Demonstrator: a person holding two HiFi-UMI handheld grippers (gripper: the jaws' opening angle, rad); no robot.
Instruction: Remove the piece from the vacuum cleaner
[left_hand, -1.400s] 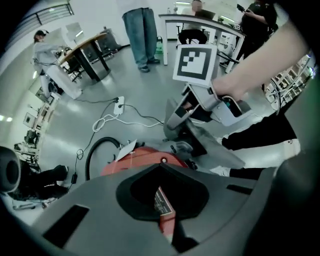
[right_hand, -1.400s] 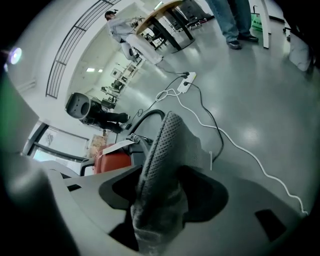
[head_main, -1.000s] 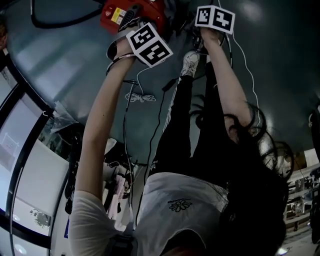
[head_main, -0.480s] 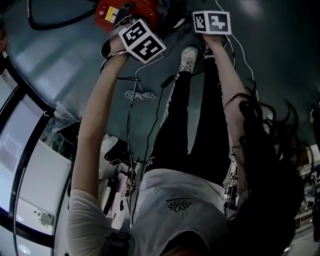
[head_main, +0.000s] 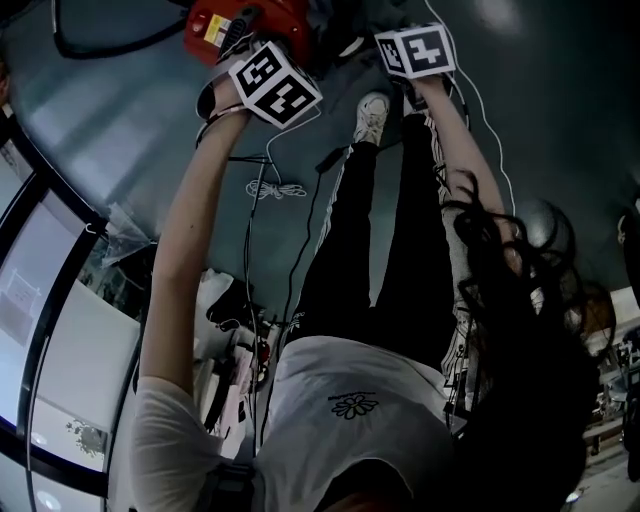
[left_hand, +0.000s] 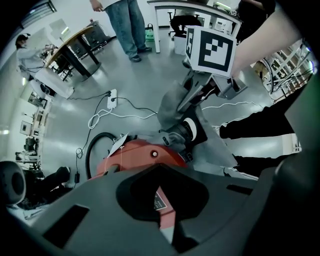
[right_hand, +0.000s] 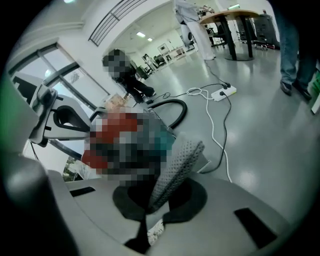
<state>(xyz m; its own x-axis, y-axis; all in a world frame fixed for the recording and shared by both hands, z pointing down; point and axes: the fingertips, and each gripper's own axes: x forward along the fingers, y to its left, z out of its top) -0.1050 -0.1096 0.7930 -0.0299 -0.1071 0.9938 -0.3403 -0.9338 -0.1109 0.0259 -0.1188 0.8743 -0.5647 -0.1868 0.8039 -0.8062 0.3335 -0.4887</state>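
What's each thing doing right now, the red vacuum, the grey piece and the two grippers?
red vacuum cleaner: on the floor, gripped by the left gripper
grey piece: pinched in the right gripper
left gripper: shut on the red vacuum cleaner
right gripper: shut on the grey piece
black hose: curled on the floor

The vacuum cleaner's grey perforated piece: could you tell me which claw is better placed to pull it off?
Right. The right claw is shut on the perforated piece, while the left claw grips the red vacuum cleaner.
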